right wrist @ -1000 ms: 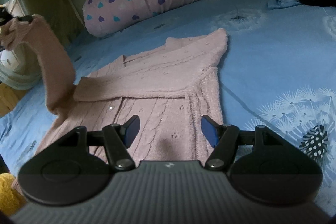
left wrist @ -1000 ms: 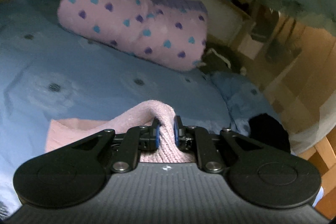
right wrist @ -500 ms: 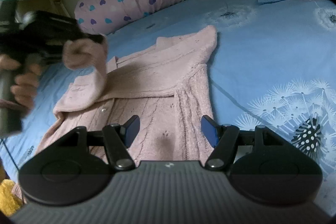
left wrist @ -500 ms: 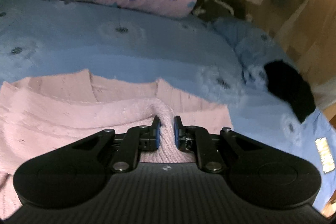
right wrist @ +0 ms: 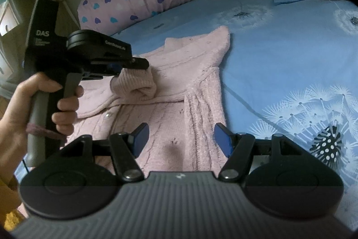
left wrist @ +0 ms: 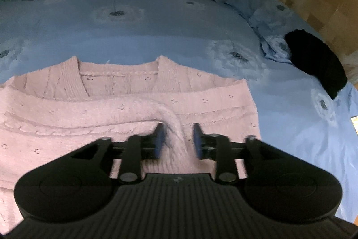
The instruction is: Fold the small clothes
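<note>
Releasing: left gripper jaws just opening, sleeve cuff between them, pads clear, cuff laid across cardigan chest on bed. Right gripper jaws wide, empty, over hem (nearer for next fold). Cardigan long axis runs away from right jaws.

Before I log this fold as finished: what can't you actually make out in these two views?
- Left gripper pads: motion-blurred in the left wrist view; jaws just opening, sleeve cuff between them.
- Pink cardigan hem: hidden behind the right gripper body.
- Black item: too dark to identify.
</note>
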Demonstrator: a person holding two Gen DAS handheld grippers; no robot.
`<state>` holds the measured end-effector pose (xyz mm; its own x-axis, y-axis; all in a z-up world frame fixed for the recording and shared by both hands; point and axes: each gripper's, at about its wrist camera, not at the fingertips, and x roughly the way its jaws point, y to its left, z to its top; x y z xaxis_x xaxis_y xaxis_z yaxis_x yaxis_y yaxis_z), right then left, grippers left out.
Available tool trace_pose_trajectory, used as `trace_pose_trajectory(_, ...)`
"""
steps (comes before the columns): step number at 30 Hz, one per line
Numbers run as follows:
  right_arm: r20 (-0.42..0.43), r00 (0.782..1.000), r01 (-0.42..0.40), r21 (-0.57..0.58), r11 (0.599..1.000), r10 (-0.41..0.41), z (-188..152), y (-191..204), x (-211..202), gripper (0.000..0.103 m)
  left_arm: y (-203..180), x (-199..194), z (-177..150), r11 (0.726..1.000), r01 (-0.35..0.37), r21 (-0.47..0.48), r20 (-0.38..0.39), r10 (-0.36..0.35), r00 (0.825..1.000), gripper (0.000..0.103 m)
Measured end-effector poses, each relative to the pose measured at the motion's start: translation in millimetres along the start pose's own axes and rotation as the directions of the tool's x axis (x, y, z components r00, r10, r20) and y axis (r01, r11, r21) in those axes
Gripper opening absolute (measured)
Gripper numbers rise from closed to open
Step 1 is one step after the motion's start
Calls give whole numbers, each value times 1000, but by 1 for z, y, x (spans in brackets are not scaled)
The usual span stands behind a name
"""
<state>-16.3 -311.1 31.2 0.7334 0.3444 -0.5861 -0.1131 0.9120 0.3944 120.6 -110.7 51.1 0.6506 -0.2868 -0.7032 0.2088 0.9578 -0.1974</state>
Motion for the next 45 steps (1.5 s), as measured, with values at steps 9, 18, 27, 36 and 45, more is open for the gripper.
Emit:
trace_pose_trajectory(9,30,999,28,-55,998,-26,-4,6,-2,66,35,-64,-9,997,-77,16,82,76,994,72)
trace_pose_trajectory(18,30,997,-64,-120,991,68,12,34,1,66,111,-95,-38,982,-183,-53,103,188,977,75)
trace_pose_trajectory(27,17,990,-141,-4,990,141,46,63,50,65,147,-91,-57,983,-172,-70,123,180,976,75)
trace_pose_trajectory(36,52,996,-82,178,981,74,70,67,97,67,153,-89,-55,983,-137,-125,121,152,981,75)
trace_pose_trajectory(45,-3,995,102,102,990,-102,78,75,132,66,159,-92,-57,980,-131,-152,115,149,982,75)
